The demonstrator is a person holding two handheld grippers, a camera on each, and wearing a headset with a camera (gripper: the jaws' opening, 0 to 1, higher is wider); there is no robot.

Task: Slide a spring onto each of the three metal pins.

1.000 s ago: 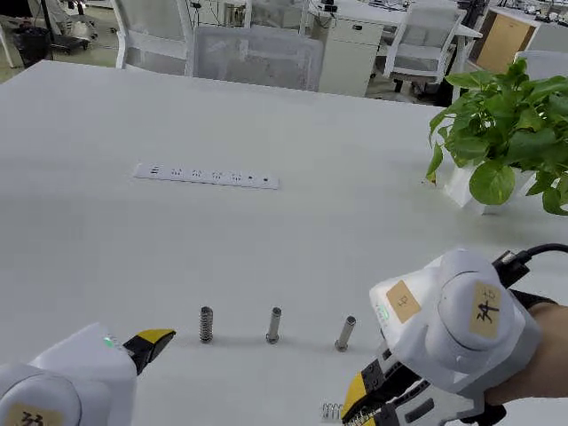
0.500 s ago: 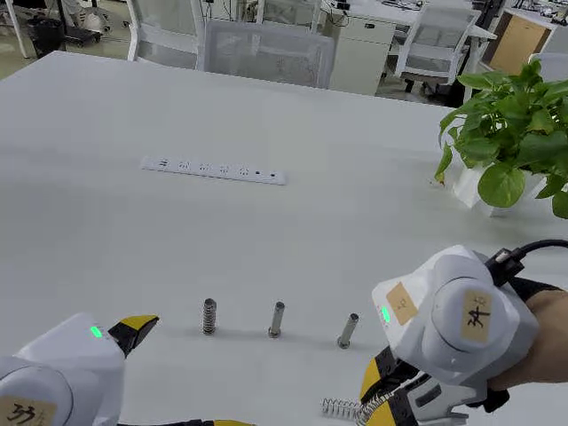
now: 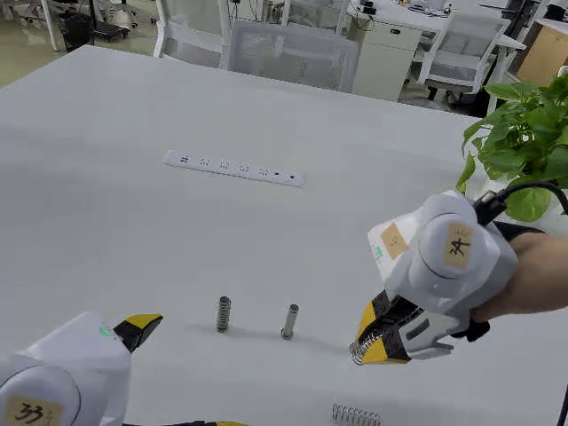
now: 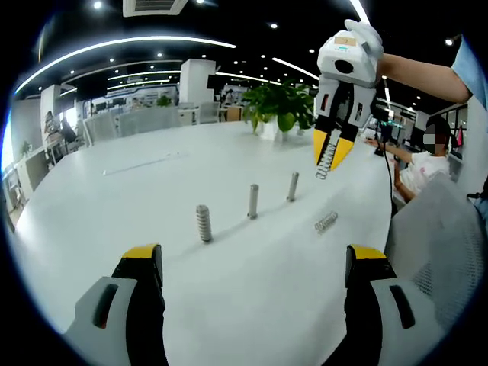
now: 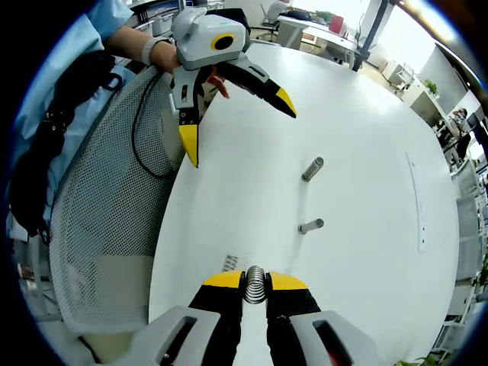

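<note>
Three metal pins stand in a row on the white table (image 3: 133,222). The left pin (image 3: 224,313) wears a spring, and the middle pin (image 3: 289,320) is bare. My right gripper (image 3: 366,349) hides the third pin in the head view; that pin (image 4: 293,186) is bare in the left gripper view. The right gripper is shut on a spring (image 5: 255,282) and hangs just above and beside that pin. A loose spring (image 3: 355,414) lies on the table near the front edge. My left gripper (image 4: 253,258) is open and holds nothing, in front of the pins.
A white power strip (image 3: 234,168) lies flat further back on the table. A potted plant (image 3: 524,146) stands at the right edge. Mesh chairs (image 3: 293,55) line the far side. A person (image 4: 427,152) sits beyond the right gripper in the left gripper view.
My right gripper has risen from the table near the front edge with a spring in its jaws and moved toward the right pin. One spring stays on the table. The left gripper has barely moved.
</note>
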